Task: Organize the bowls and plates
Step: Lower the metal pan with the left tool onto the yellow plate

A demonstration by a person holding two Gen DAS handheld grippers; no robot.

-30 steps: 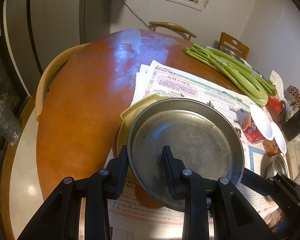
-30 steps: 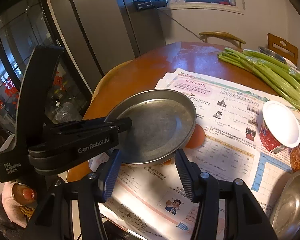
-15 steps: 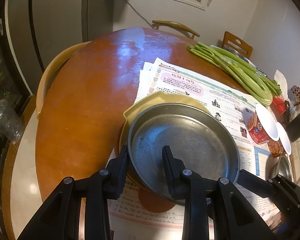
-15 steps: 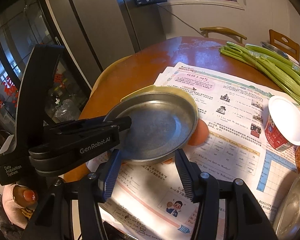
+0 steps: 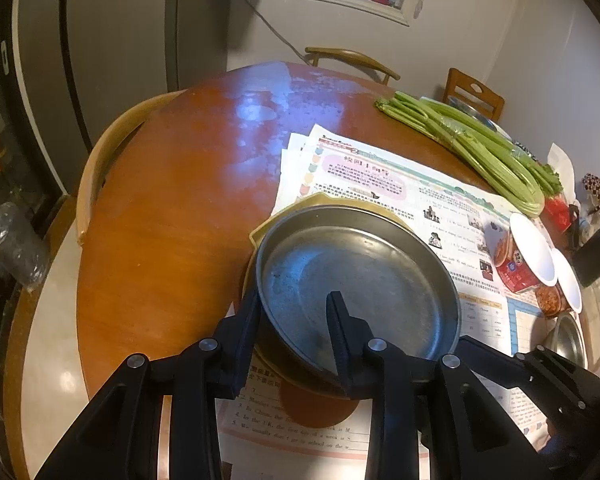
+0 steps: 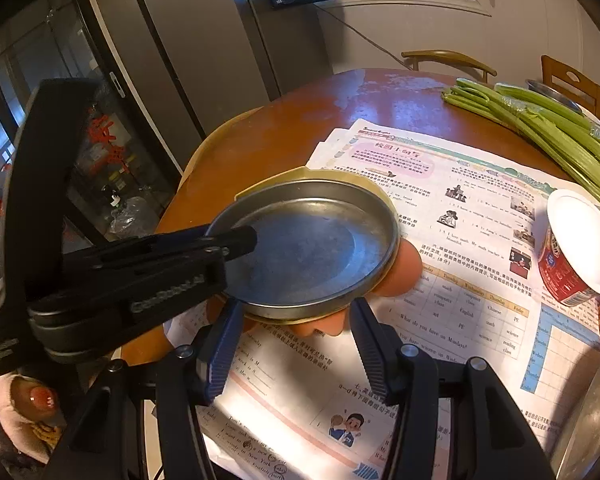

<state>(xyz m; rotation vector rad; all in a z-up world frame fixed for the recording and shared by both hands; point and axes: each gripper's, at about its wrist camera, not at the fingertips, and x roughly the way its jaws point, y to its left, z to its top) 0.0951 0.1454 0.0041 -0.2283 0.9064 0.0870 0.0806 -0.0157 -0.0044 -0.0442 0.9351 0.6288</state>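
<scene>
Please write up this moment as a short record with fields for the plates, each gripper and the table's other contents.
metal plate: round steel plate, now sitting on the yellow plate
yellow plate: on the printed papers, an orange plate under it
left gripper: astride the metal plate's near rim, jaws just opening
right gripper: empty, open, hovering in front of the stack
table: round wooden table
other contents: celery, red cup

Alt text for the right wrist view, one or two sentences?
The left gripper clamps the rim of a round metal plate resting on a yellow plate atop printed paper sheets. The right gripper hovers empty in front; celery stalks lie behind.
</scene>
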